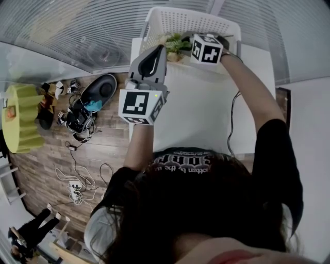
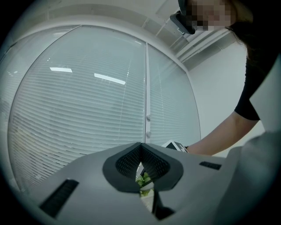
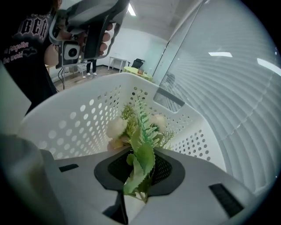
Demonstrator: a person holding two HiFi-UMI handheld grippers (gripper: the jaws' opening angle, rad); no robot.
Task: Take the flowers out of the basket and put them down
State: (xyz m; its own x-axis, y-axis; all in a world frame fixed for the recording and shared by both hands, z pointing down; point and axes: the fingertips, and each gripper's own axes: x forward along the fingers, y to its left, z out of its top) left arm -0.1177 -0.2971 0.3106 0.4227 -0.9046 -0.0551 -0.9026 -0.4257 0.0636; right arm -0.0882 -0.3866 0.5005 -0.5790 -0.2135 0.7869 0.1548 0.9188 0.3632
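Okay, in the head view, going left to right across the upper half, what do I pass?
Yellow-green round table → black device on the floor → left gripper → flowers → right gripper

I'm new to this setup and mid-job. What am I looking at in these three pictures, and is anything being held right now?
There is no robot here: a person holds a two-jaw gripper in each hand. The head view looks down from a camera on the person's head. Each of the other two views looks along one gripper's jaws. A white basket with holes in its walls stands at the far end of a white table. The right gripper is at the basket, closed on a bunch of flowers with cream blooms and green leaves. The left gripper is near the basket, its jaws together, holding nothing.
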